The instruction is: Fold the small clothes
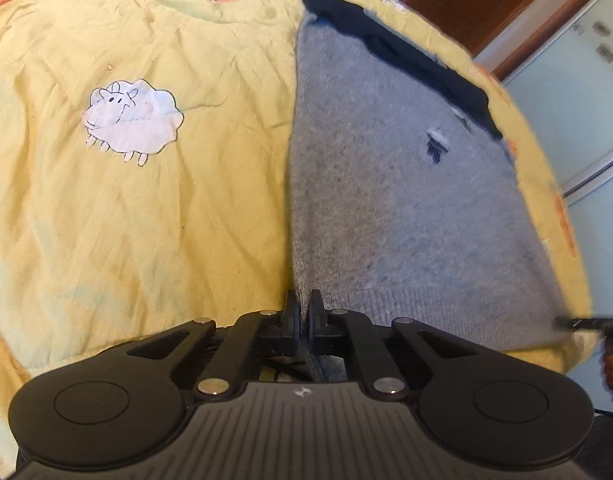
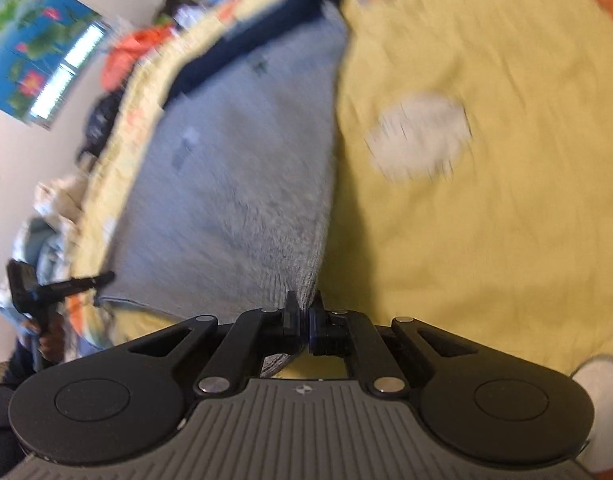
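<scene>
A small grey knit garment (image 1: 386, 200) with a dark navy band (image 1: 406, 56) at its far end lies flat on a yellow quilt (image 1: 146, 208). My left gripper (image 1: 303, 304) is shut on the garment's near left corner at the ribbed hem. My right gripper (image 2: 304, 306) is shut on the other near corner of the same garment (image 2: 242, 168). Each gripper shows at the edge of the other's view: the right one (image 1: 586, 322) and the left one (image 2: 58, 286). The right wrist view is motion-blurred.
The quilt has a white sheep patch (image 1: 132, 120) left of the garment. The bed edge runs just beyond the garment, with a wooden door (image 1: 498, 4) and pale cupboard past it. Piled clothes (image 2: 134, 52) and a poster (image 2: 34, 48) lie off the bed's side.
</scene>
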A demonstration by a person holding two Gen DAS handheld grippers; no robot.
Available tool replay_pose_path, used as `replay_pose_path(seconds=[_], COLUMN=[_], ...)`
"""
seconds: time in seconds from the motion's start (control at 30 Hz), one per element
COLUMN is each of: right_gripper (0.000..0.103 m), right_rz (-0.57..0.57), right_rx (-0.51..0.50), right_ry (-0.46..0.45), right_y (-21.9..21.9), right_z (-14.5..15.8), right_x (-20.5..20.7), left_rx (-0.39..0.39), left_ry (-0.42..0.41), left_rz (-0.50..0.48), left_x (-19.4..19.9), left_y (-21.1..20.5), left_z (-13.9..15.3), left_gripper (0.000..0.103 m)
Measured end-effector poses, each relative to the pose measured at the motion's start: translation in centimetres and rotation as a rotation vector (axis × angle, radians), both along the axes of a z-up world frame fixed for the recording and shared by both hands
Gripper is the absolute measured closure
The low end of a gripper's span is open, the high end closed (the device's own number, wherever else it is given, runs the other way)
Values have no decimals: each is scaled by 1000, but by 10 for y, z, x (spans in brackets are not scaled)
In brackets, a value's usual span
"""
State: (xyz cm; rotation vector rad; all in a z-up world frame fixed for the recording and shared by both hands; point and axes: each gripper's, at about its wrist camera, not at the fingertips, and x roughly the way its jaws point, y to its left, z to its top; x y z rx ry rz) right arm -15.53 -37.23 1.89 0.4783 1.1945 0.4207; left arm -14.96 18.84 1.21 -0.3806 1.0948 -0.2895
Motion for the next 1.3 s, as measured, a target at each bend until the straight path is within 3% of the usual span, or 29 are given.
replay_pose_path(seconds=[0.13, 0.23, 0.3, 0.33, 0.4, 0.5, 0.53, 0.6, 0.73, 0.83, 0.87, 0.93, 0.97, 1.1, 1.17, 1.23, 1.3], right_gripper=[95, 69, 30, 27, 28, 28, 28, 29, 30, 31, 24, 21, 14, 16, 25, 26, 13], right_rz=[-63, -113, -170, -192, -204, -203, -197, -197, -154, -61, -69, -97, -124, -100, -130, -166, -159], right_rx=[57, 43, -26, -78, -145, -121, -98, -99, -306, -529, -542, -543, -562, -584, -601, -536, -448], right_ry=[-26, -49, -147, -216, -334, -429, -445, -451, -433, -547, -552, -559, -558, -536, -518, -552, -564], right_y=[-2, -9, -11, -6, 13, 43, 57, 86, 129, 144, 138, 115, 104, 101, 111, 117, 127], right_z=[-6, 6, 26, 36, 47, 45, 41, 32, 2, -15, -18, -20, -21, -17, -7, 7, 13], right_x=[-6, -5, -1, 5, 29, 83, 104, 141, 184, 176, 172, 173, 175, 179, 175, 158, 136], left_rx=[32, 74, 148, 189, 219, 118, 114, 193, 349, 419, 440, 450, 430, 394, 399, 411, 449], left_ry=[-4, 3, -50, -98, -214, -360, -366, -351, -298, -434, -468, -510, -503, -499, -501, -502, -501], left_rz=[-30, -47, -17, 6, 65, 75, 69, 42, -2, -38, -54, -59, -48, -35, -33, -31, -22], left_x=[-1, 4, 11, 17, 35, 68, 81, 104, 122, 99, 92, 80, 79, 85, 87, 86, 84], left_y=[0, 9, 13, 10, -3, -45, -63, -104, -155, -161, -161, -157, -153, -147, -148, -150, -156], left_z=[6, 22, 42, 52, 69, 73, 66, 46, -4, -17, -19, -23, -23, -22, -22, -22, -20], left_gripper=[98, 96, 96, 96, 94, 91, 91, 91, 91, 90, 89, 88, 88, 86, 86, 86, 82])
